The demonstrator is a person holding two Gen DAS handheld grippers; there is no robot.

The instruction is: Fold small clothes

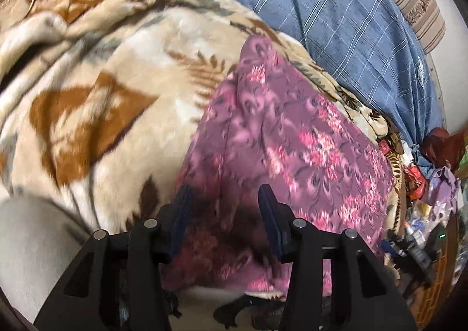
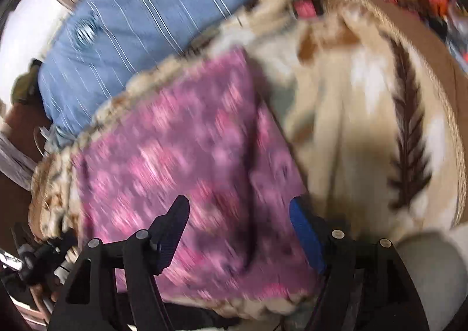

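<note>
A small purple cloth with pink flowers (image 1: pixel 292 137) lies flat on a cream and brown fleece blanket (image 1: pixel 96 91). In the left wrist view my left gripper (image 1: pixel 224 196) hovers over the cloth's near end, its jaws apart and no fabric pinched between them. In the blurred right wrist view the same cloth (image 2: pixel 181 137) shows as a folded rectangle on the blanket (image 2: pixel 351 114). My right gripper (image 2: pixel 238 205) stands open above the cloth's near right part, its right finger close to the cloth's right edge.
A blue striped pillow or sheet (image 1: pixel 336 15) lies behind the blanket, also in the right wrist view (image 2: pixel 152 3). Cluttered small items (image 1: pixel 424 199) crowd the right side. A grey rounded shape (image 1: pixel 32 243) sits at the lower left.
</note>
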